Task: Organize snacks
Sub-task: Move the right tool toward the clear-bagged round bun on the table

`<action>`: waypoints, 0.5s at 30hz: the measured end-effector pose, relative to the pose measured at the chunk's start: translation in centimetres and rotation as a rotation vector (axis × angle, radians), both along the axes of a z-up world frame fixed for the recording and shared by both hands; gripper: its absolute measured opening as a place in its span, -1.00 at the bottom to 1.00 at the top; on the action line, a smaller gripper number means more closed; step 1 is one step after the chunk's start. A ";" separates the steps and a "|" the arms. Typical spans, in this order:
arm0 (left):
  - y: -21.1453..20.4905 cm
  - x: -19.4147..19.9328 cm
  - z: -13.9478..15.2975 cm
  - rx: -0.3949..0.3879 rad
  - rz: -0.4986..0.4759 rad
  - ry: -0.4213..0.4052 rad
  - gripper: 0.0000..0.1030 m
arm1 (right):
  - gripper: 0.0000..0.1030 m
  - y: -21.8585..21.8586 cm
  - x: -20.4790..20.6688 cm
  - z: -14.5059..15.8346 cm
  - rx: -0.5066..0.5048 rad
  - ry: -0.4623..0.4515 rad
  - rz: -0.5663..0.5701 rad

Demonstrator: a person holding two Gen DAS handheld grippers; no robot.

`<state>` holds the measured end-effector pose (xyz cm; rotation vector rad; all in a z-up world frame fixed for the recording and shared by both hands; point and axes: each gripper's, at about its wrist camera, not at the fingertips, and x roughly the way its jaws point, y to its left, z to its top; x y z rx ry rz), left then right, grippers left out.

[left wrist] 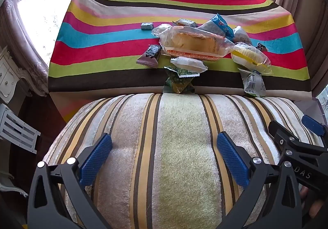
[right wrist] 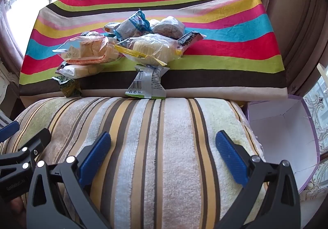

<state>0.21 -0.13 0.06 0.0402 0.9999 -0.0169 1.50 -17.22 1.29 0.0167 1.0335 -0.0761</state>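
Both claws, left gripper [left wrist: 164,157] and right gripper [right wrist: 163,156], hang spread and empty; sorting unstarted; next, reach the snack pile [left wrist: 196,44], perhaps for the box [right wrist: 283,138].

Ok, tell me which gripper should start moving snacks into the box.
Probably the right gripper. The open box sits just off its right side, and the white packet hangs off the table edge straight ahead of its open jaws. The left gripper, also open, has no box in its view.

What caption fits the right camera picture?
Open right claw above a striped cushion, facing piled snack packets.
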 end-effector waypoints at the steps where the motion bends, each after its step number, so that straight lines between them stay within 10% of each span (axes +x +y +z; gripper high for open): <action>1: -0.1 0.1 -0.1 0.002 0.000 0.004 0.92 | 0.97 0.1 0.3 0.0 -0.003 0.001 -0.002; 15: 1.3 0.8 2.4 -0.075 0.034 -0.084 0.90 | 0.97 -0.6 0.4 0.9 0.073 -0.034 -0.024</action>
